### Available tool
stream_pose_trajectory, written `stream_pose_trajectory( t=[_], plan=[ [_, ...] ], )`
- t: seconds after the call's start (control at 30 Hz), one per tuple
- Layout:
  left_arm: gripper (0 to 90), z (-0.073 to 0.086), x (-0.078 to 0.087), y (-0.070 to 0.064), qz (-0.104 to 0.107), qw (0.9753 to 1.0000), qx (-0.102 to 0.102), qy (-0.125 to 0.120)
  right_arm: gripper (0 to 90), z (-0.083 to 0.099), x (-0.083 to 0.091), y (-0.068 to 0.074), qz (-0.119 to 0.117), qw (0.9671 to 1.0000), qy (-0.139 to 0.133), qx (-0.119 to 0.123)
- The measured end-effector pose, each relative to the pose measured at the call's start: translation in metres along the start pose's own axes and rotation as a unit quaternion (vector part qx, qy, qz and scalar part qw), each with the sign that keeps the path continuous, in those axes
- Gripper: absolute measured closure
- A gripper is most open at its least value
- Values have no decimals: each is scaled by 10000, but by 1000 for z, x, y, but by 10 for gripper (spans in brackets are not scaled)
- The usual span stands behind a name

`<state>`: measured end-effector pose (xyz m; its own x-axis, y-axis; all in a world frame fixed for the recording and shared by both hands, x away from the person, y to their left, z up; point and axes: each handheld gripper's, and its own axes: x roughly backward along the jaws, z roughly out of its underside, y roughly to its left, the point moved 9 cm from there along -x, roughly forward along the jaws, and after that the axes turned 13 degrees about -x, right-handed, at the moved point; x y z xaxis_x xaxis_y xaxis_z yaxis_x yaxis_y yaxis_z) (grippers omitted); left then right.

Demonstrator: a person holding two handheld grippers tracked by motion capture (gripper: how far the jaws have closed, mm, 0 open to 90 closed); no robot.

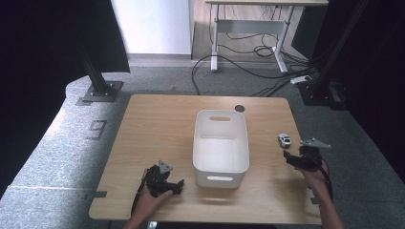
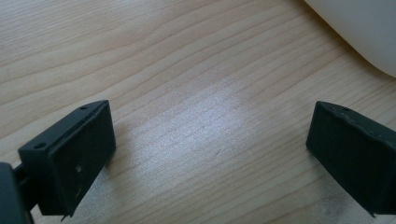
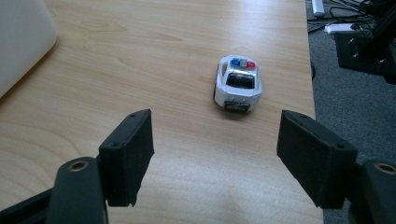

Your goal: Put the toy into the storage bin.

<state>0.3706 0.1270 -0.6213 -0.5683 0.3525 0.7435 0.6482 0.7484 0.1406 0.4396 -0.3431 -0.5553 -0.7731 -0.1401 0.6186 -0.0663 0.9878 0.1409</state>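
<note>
A small white toy police car (image 1: 284, 140) stands on the wooden table (image 1: 157, 124) near its right edge; the right gripper view shows the car (image 3: 237, 84) from behind, with red and blue roof lights. My right gripper (image 1: 292, 159) sits just short of it, open, jaws wide with nothing between them (image 3: 215, 154). A white plastic bin (image 1: 220, 148) with handle slots stands mid-table and looks empty. Near the front left my left gripper (image 1: 177, 185) rests low over the table, open (image 2: 210, 154), its jaws over bare wood, the bin's corner (image 2: 359, 28) just beyond.
The table's right edge (image 3: 310, 93) runs close beside the car, with grey carpet below. A dark round disc (image 1: 239, 108) is set in the table's far edge. Black frame posts, cables and a desk stand on the floor behind.
</note>
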Motion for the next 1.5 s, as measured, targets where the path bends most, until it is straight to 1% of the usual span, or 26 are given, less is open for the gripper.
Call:
stream_pose_trajectory(
  t=[0.17,0.43,0.6,0.7,0.87,0.97,1.23,1.3,1.4,1.5],
  plan=[
    [13,0,0,0,0,10000,0,0,283,-6,-6,-4,51,10000,-2,-37],
    [12,0,0,0,0,10000,1,0,296,-9,-20,-3,135,9999,76,14],
    [12,0,0,0,1,10000,0,0,310,-13,-27,-6,163,9998,102,-55],
    [12,0,0,0,7,10000,-5,-1,316,-15,-30,-8,134,9997,136,-160],
    [12,0,0,0,8,10000,-4,-2,321,-16,-36,-12,131,9994,193,-255],
    [12,0,0,0,7,10000,-3,1,321,-18,-41,-13,122,9993,256,-251],
    [11,0,0,0,12,10000,-6,1,323,-22,-50,-17,180,9991,288,-238],
    [11,0,0,0,12,10000,-8,2,327,-23,-53,-17,174,9990,317,-260],
    [11,0,0,0,13,10000,-10,9,334,-23,-59,-19,161,9986,343,-369],
    [11,0,0,0,14,10000,-10,9,340,-23,-64,-22,200,9985,362,-371]
  ],
)
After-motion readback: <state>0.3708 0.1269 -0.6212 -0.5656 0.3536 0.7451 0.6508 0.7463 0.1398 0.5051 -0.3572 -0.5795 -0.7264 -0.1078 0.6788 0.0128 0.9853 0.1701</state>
